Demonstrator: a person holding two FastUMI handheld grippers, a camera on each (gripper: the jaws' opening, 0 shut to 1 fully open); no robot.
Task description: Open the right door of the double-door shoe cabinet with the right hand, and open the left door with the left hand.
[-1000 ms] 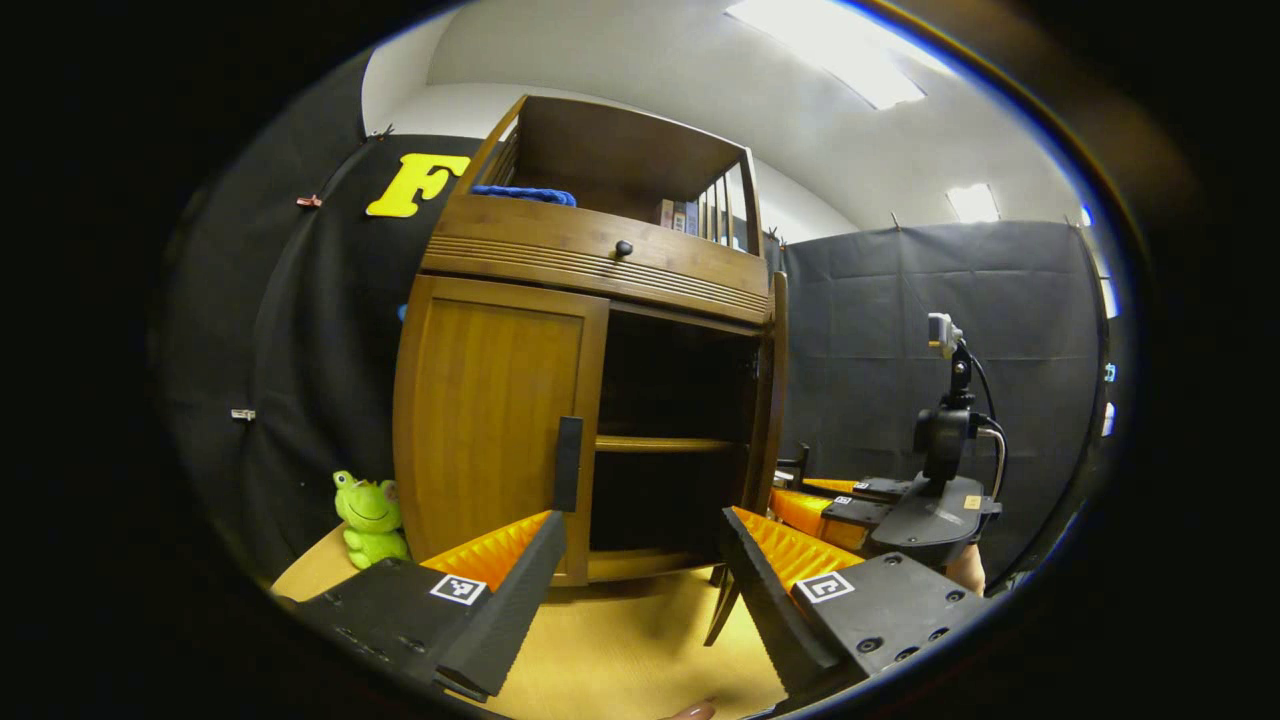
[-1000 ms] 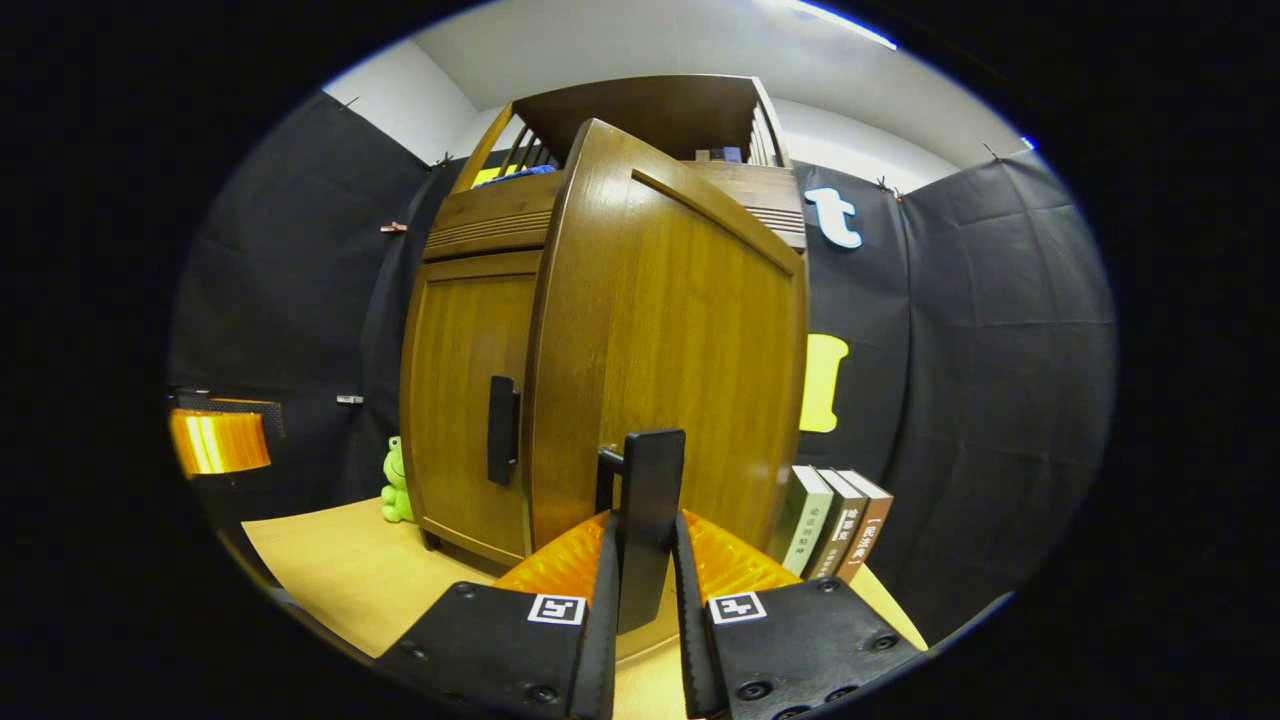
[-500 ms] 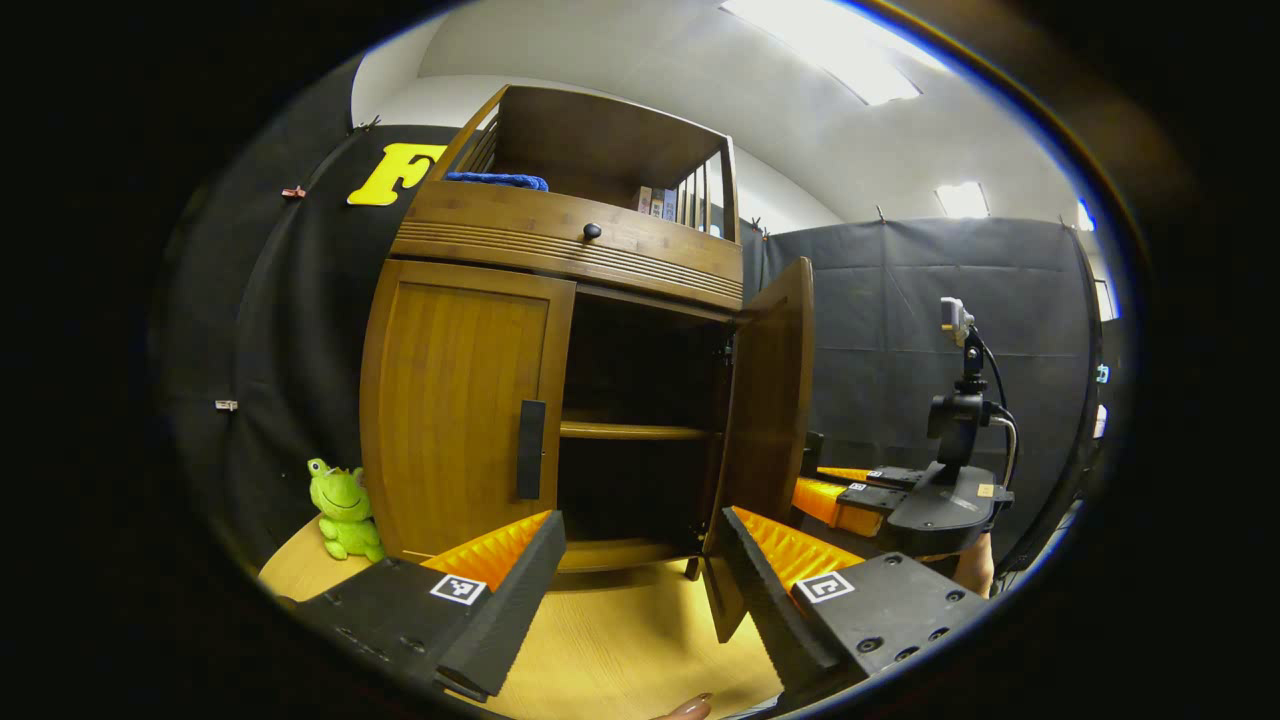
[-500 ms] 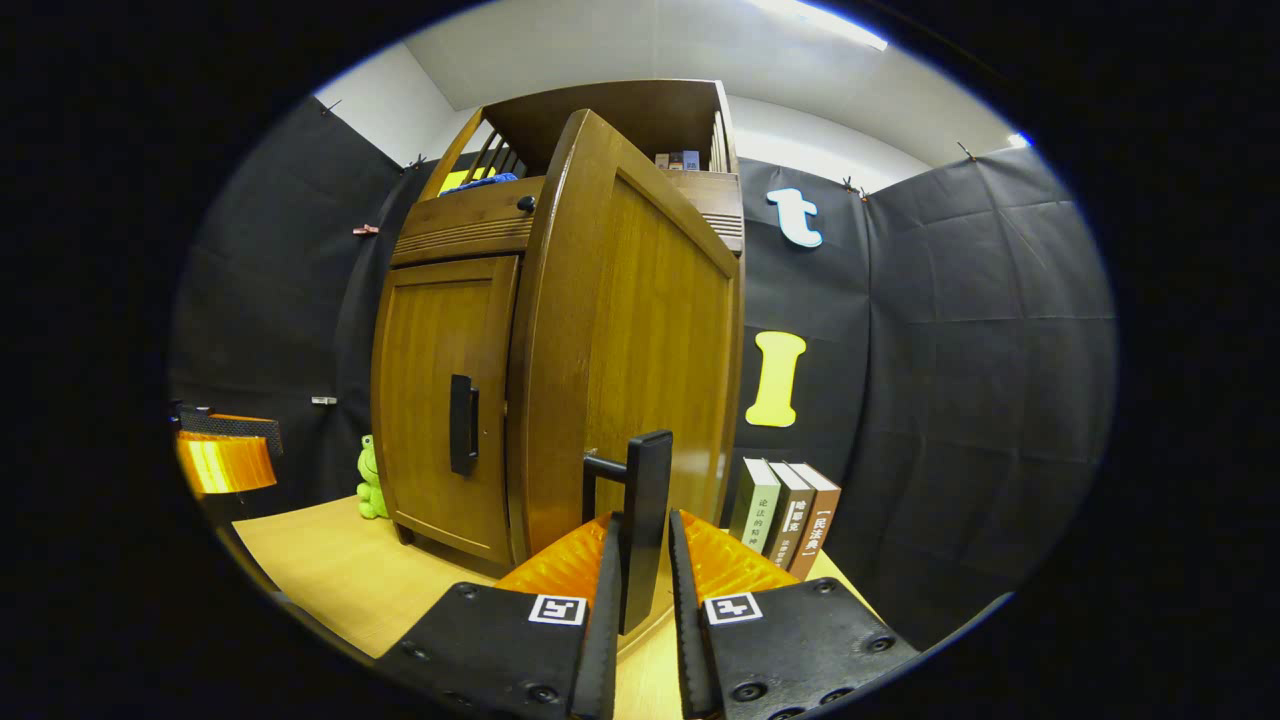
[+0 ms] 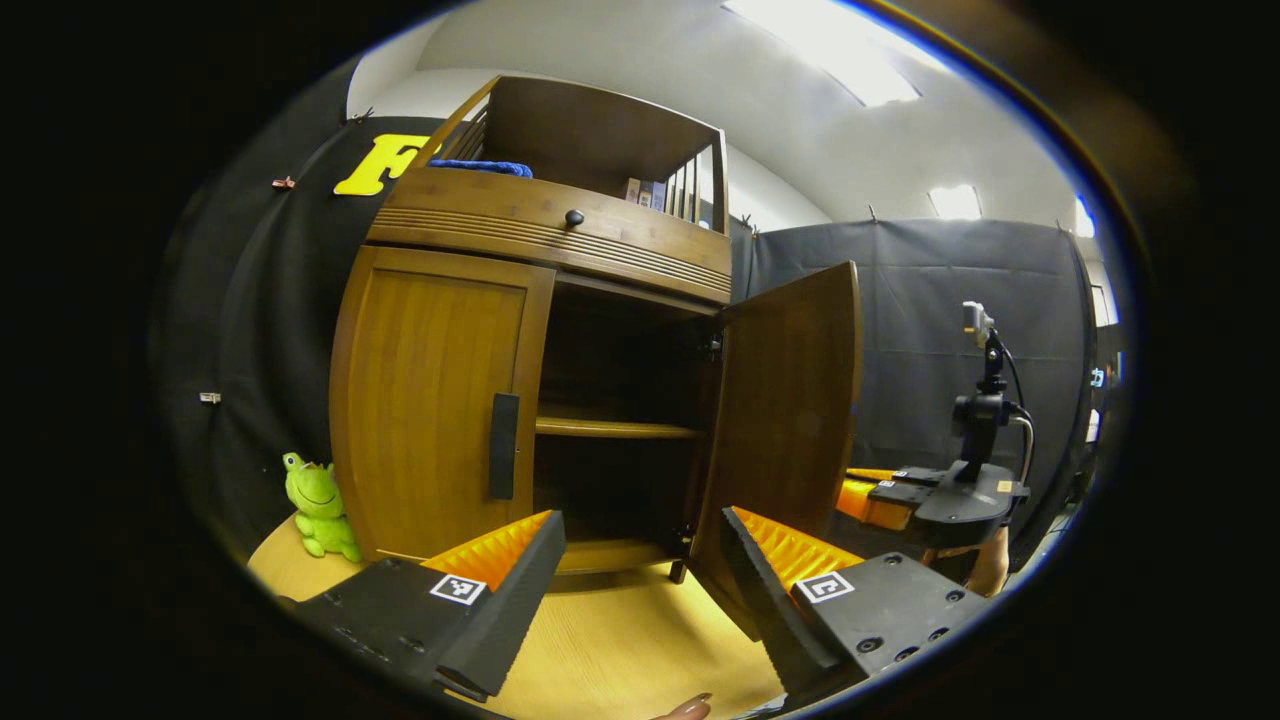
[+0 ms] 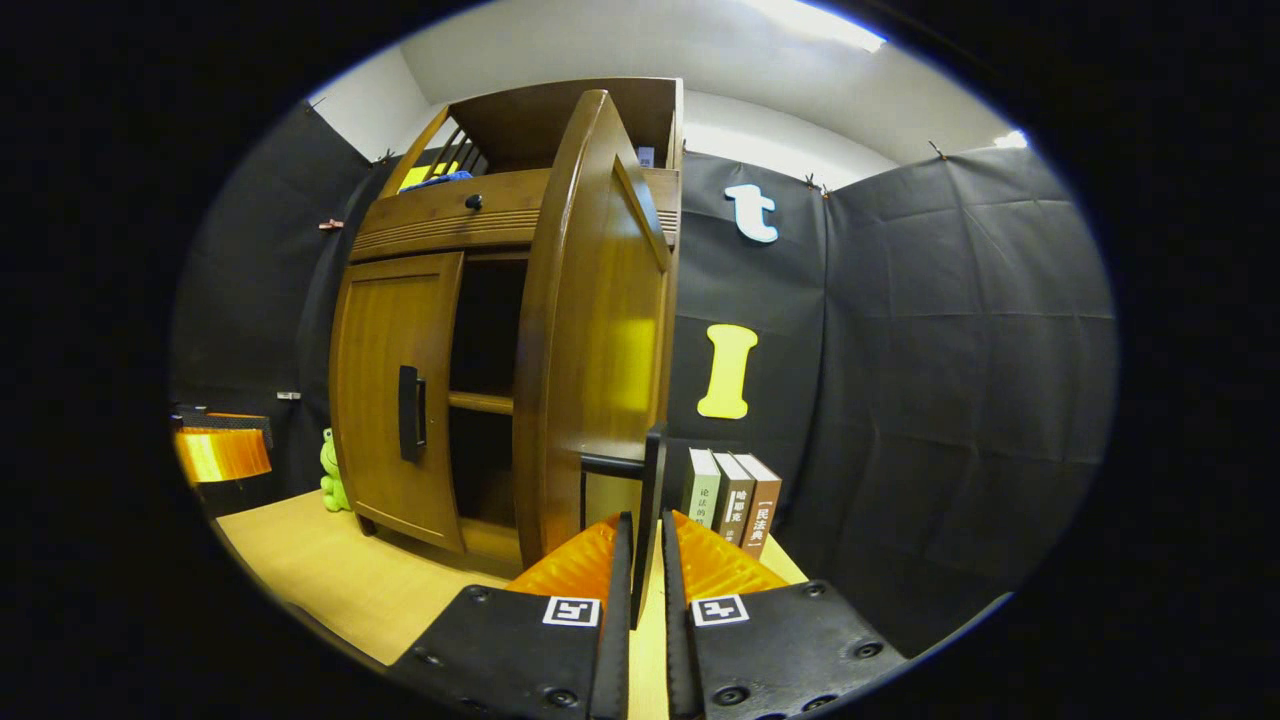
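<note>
A brown wooden shoe cabinet (image 5: 540,220) stands on a pale wooden table (image 5: 620,650). Its right door (image 5: 790,400) stands swung wide, baring dark shelves (image 5: 610,430). In the right gripper view that right door (image 6: 590,330) is seen nearly edge-on, and my right gripper (image 6: 645,560) is shut on its black handle (image 6: 652,480). The left door (image 5: 430,400) is closed, its black handle (image 5: 503,445) free. My left gripper (image 5: 640,560) is open, short of the cabinet's front. Farther right in the left gripper view is the right gripper (image 5: 890,495).
A green frog toy (image 5: 318,505) sits left of the cabinet. Three books (image 6: 735,500) stand upright to its right. A drawer with a black knob (image 5: 574,217) tops the doors. A fingertip (image 5: 685,708) shows at the lower edge.
The right door has swung farther outward, pulled by my right gripper, and more of the shelves shows. My left gripper stays open while its view has shifted right across the cabinet.
</note>
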